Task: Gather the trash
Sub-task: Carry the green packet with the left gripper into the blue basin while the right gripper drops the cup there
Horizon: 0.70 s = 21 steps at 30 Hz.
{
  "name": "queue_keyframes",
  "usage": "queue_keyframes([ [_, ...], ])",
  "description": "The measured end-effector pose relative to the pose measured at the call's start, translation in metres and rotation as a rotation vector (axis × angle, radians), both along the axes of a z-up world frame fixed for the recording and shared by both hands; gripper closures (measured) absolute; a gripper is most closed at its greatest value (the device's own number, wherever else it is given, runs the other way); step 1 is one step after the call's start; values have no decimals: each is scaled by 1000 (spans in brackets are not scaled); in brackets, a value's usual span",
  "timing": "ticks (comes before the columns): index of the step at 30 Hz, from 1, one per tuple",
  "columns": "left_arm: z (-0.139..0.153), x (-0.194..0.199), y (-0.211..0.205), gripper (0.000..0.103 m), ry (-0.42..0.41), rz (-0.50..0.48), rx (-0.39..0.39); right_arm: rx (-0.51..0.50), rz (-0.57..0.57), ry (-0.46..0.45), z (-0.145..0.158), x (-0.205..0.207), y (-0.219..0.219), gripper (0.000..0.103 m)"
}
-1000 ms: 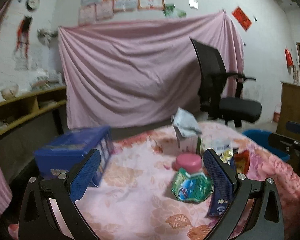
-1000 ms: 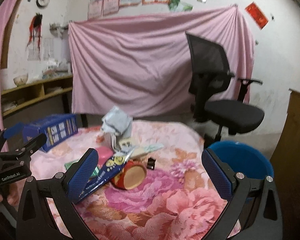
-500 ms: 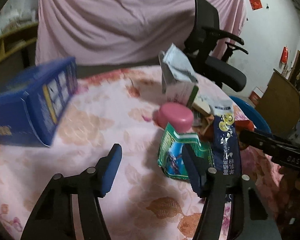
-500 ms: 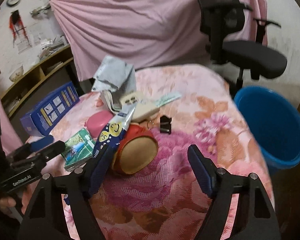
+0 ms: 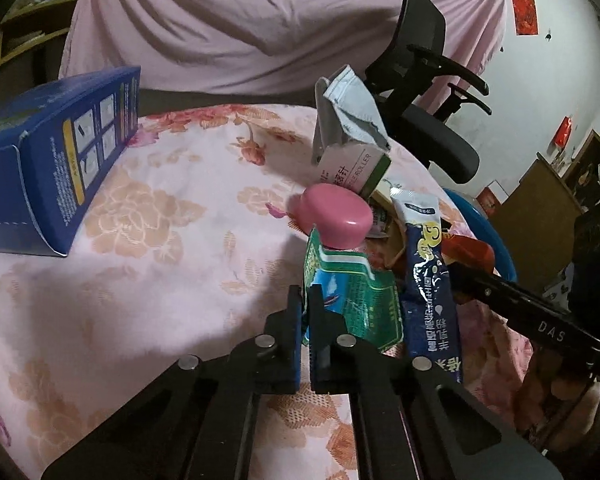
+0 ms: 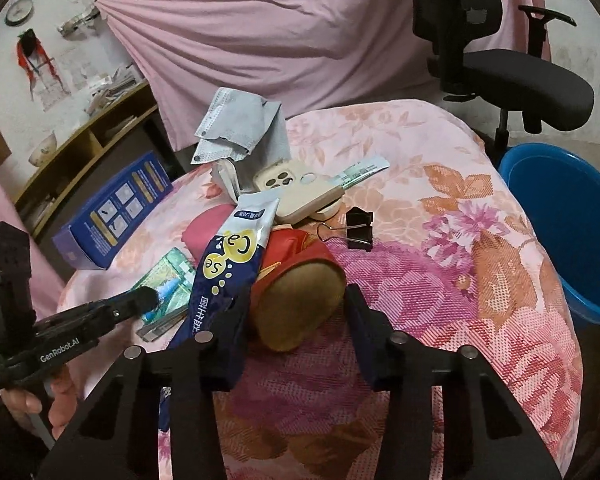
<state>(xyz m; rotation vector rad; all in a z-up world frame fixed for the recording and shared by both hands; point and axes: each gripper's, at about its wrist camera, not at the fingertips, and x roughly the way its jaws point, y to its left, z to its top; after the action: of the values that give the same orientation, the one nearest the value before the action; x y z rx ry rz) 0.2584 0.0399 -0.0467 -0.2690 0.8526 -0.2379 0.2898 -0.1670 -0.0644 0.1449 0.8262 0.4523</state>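
Trash is piled on a table with a floral cloth [image 5: 160,240]. My left gripper [image 5: 306,300] is shut on the near left edge of a green packet [image 5: 356,304], which lies under a pink lid [image 5: 332,216]. In the right wrist view the left gripper's tip [image 6: 144,300] sits on that green packet [image 6: 168,280]. My right gripper [image 6: 296,294] straddles a red paper cup [image 6: 300,308] lying on its side with its base toward me. Its jaws are closing and both pads touch the cup. A dark blue sachet [image 6: 224,272] leans across the cup against the left finger.
A blue bucket [image 6: 568,232] stands beside the table at the right. A blue box [image 5: 52,176] lies at the far left. A grey face mask [image 6: 240,128], a beige phone case [image 6: 300,192] and a black binder clip [image 6: 358,228] lie behind the cup. An office chair [image 6: 500,64] stands beyond.
Both grippers tipped down toward the pile and closed. The left went from wide open to shut on the green packet. The right narrowed onto the red cup.
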Motion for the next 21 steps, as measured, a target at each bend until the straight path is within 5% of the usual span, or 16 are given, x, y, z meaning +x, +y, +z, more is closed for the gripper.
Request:
queue_keyframes([
  [13, 41, -35, -24, 103, -258, 45, 120, -60, -75, -226, 23, -40, -9, 69],
  [21, 80, -33, -56, 103, -469, 63, 117, -105, -198, -532, 62, -59, -28, 69],
])
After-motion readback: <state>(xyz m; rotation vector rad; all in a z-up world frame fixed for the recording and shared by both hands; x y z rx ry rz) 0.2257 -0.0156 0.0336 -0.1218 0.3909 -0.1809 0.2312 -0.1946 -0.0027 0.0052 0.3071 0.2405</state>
